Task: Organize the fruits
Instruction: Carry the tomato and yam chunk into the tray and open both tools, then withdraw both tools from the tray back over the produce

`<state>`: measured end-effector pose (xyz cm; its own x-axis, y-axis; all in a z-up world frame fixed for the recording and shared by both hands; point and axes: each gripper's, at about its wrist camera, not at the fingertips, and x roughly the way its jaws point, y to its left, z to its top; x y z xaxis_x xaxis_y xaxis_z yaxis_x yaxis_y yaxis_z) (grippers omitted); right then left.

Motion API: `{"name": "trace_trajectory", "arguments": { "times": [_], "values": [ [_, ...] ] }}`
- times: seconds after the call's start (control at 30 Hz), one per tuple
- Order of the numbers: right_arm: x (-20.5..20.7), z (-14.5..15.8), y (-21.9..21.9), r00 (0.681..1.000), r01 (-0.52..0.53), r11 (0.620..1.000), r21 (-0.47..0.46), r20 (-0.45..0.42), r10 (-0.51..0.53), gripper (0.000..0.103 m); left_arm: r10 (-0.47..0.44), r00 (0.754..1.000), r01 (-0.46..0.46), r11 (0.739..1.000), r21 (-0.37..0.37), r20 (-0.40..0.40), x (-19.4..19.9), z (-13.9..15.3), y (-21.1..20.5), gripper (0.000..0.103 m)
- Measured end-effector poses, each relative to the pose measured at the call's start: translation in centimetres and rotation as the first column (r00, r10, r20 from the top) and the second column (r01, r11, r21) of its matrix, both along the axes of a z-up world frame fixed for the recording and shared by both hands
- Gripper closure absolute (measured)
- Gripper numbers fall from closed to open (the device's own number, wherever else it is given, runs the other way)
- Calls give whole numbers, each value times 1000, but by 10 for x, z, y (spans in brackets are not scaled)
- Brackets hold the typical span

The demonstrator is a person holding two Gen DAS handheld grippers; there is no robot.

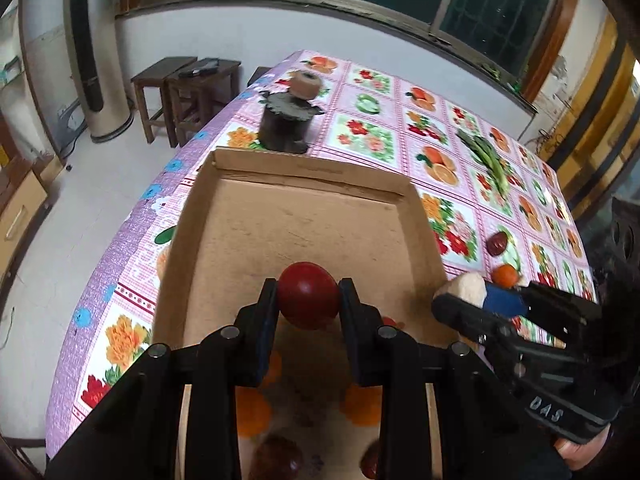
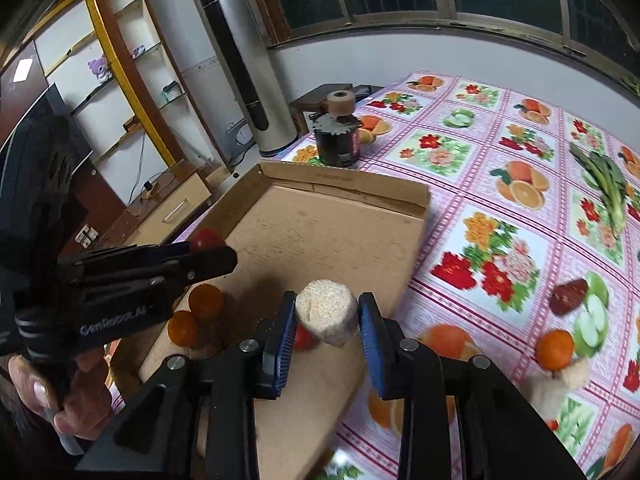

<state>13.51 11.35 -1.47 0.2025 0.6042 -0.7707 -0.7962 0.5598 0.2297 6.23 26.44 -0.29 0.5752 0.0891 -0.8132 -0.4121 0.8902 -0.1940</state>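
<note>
Over cardboard tray (image 1: 296, 216), frame centre | left gripper (image 1: 309, 300) clamped red apple (image 1: 309, 295) | right gripper (image 2: 326, 314) clamped pale rough fruit (image 2: 326, 311) | oranges (image 2: 205, 302) lay in tray, lower left

At lower centre, the left hand-held gripper (image 1: 309, 300) clamps a dark red fruit (image 1: 309, 295) above a cardboard tray (image 1: 240, 216). At right, the right hand-held gripper (image 1: 486, 300) pinches a pale lump (image 1: 466, 286). Oranges (image 1: 362, 404) lie in the tray's lower part.
</note>
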Motion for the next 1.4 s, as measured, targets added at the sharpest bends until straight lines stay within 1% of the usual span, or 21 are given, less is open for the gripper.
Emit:
{"name": "trace_trajectory", "arguments": {
  "times": [0.17, 0.3, 0.5, 0.57, 0.73, 0.83, 0.9, 0.93, 1.0, 1.27, 1.4],
  "values": [
    [5, -14, 27, 1000, -28, 999, -45, -5, 27, 72, 31, 998, -31, 1000, 6, -49, 15, -12, 14, 76],
    [9, -27, 42, 999, -38, 996, -79, -11, 37, 72, 49, 993, -47, 999, 13, -105, 23, -24, 20, 76],
    [11, -44, 55, 998, -61, 990, -125, -18, 59, 72, 43, 987, -41, 999, 17, -152, 26, -37, 20, 76],
    [11, -47, 56, 998, -60, 990, -126, -16, 58, 72, 42, 985, -40, 999, 16, -168, 28, -42, 20, 76],
    [11, -46, 55, 998, -63, 990, -129, -11, 62, 69, 49, 983, -45, 999, 26, -175, 30, -42, 19, 75],
    [8, -44, 54, 998, -66, 989, -135, 6, 67, 63, 57, 982, -54, 998, 19, -179, 29, -41, 21, 75],
    [6, -43, 52, 998, -61, 989, -134, 12, 64, 59, 66, 981, -66, 998, 6, -181, 26, -41, 23, 69],
    [5, -41, 50, 998, -60, 990, -130, 12, 62, 59, 70, 981, -70, 998, 2, -178, 25, -40, 24, 62],
    [4, -39, 47, 998, -55, 991, -123, 11, 56, 59, 82, 983, -82, 997, 6, -167, 20, -38, 24, 56],
    [-5, -19, 24, 999, -38, 996, -77, 18, 40, 59, 99, 986, -96, 995, 32, -137, 8, -28, 15, 55],
    [-8, -6, 4, 1000, -18, 999, -42, 14, 18, 58, 95, 988, -90, 995, 47, -120, 3, -23, 7, 55]
  ]
}}
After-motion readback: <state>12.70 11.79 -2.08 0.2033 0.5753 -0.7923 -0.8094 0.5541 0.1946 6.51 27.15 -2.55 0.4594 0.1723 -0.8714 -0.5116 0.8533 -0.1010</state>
